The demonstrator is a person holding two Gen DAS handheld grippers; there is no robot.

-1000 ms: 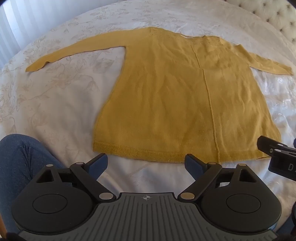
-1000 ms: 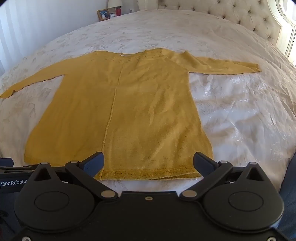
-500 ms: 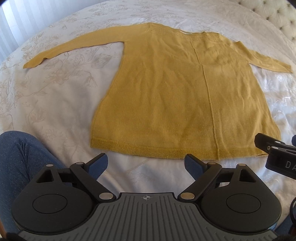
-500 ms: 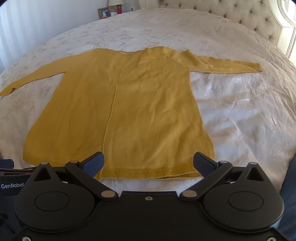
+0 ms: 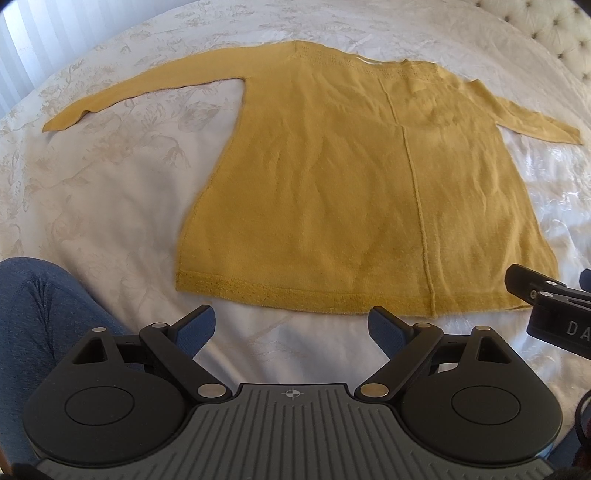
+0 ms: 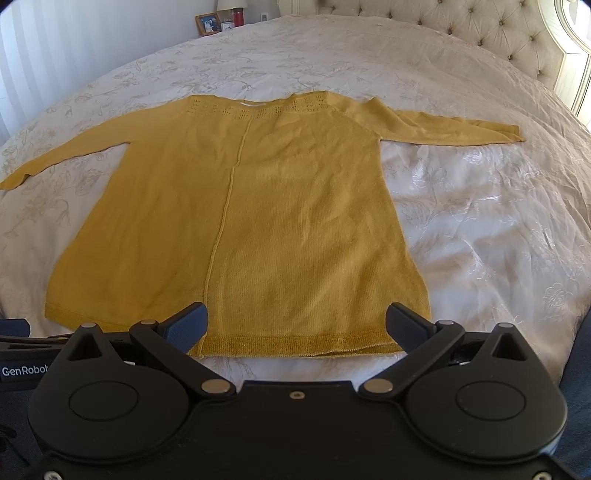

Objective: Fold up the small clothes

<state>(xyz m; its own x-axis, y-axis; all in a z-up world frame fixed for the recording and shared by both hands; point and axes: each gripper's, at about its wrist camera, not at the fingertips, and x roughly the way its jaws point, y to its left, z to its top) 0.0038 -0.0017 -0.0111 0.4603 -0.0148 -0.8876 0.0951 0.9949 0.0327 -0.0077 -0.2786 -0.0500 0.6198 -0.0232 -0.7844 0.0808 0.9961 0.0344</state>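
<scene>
A mustard yellow long-sleeved knit top (image 5: 351, 192) (image 6: 258, 221) lies flat on the white bedspread (image 5: 103, 192), hem nearest me, both sleeves spread out sideways. My left gripper (image 5: 291, 325) hangs open just short of the hem, over bare bedspread, with nothing between its fingers. My right gripper (image 6: 295, 321) is open too, held above the right part of the hem without touching it. The right gripper's body (image 5: 554, 314) shows at the right edge of the left wrist view.
A person's blue-clad leg (image 5: 37, 325) is at the lower left by the bed edge. A tufted headboard (image 6: 480, 33) runs along the far right. A bedside table with a photo frame (image 6: 208, 24) and lamp stands beyond the bed. White curtains (image 6: 55, 55) hang at left.
In the left wrist view the top has slid slightly upward and away from the fingers, showing more bedspread before the hem. Both grippers stay open.
</scene>
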